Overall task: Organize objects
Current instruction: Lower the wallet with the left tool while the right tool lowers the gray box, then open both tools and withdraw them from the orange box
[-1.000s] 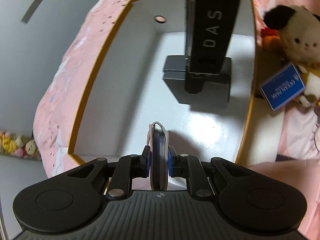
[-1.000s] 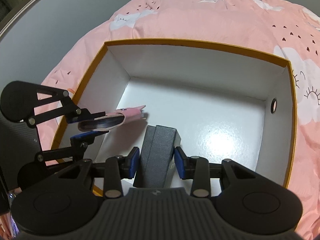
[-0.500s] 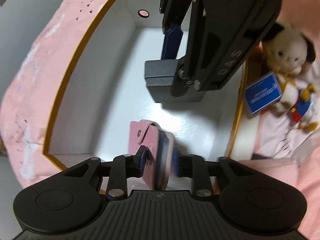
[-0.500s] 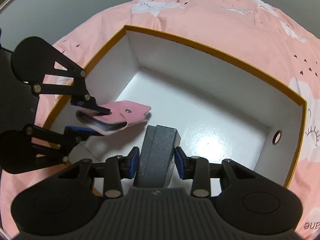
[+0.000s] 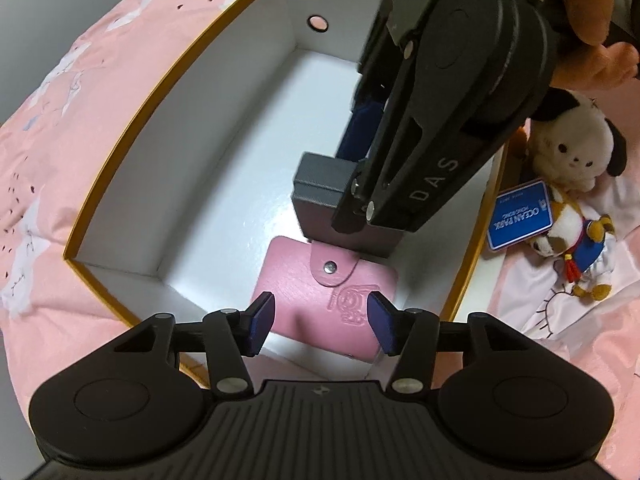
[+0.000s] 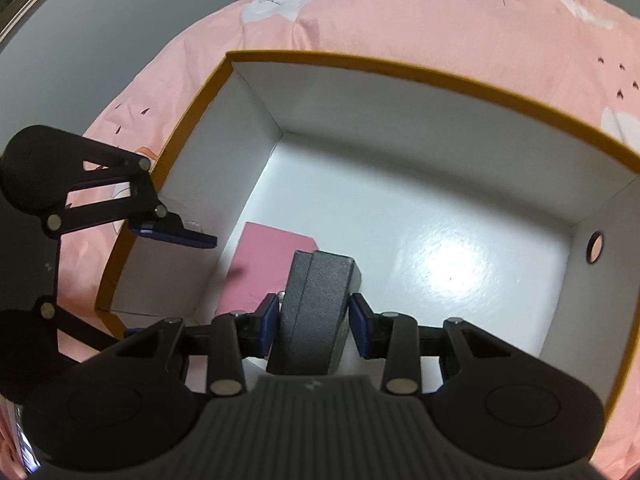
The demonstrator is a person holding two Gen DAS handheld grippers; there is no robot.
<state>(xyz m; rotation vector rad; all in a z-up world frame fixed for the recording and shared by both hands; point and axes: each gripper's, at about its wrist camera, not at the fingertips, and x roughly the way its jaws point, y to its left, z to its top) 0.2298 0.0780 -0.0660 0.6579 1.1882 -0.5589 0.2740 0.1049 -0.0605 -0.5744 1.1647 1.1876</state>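
The left gripper (image 5: 318,322) stands with its jaws parted, having just been opening, and holds nothing — the pink card wallet (image 5: 326,300) lies flat on the floor of the box (image 5: 120,152), below and between the blue pads without touching them. The right gripper (image 6: 314,320) is clamped on the grey case (image 6: 316,304), which stands on its narrow edge, long axis running away from the tool into the box. The coming move likely turns on this: the case hangs over the wallet's far edge, its lower corner just beside the snap tab, so it should probably go down on the bare floor beyond. Count — two grippers, one box, one wallet, one case inside; outside on the pink bedcover (image 5: 80,80), at least two plush toys (image 5: 572,148) and one blue tag (image 5: 520,214).
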